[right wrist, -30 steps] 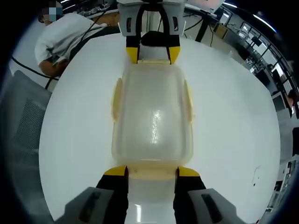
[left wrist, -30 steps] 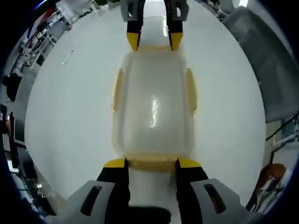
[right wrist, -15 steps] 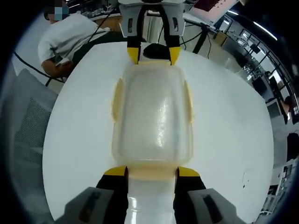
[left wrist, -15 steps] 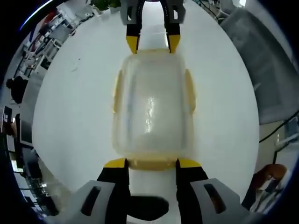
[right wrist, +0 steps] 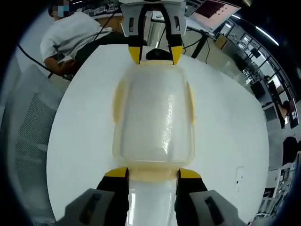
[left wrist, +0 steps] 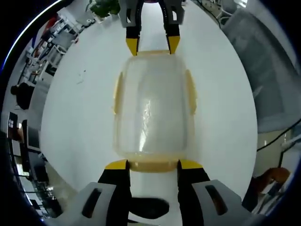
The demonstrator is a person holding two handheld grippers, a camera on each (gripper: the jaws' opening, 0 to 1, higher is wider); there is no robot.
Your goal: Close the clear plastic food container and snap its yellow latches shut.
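The clear container (left wrist: 153, 113) sits mid-frame on the white table (left wrist: 70, 117), lid on. Left tongs (left wrist: 153, 165) and right tongs (right wrist: 153, 173) stand released, straddling its opposite end latches (left wrist: 153, 165) — the views have tilted since a second ago, the container unmoved. End latches likely next; whether they are snapped cannot be told.

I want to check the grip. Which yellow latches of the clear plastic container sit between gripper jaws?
The two end latches: one at the left gripper, one at the right gripper. The long-side latches stand free.
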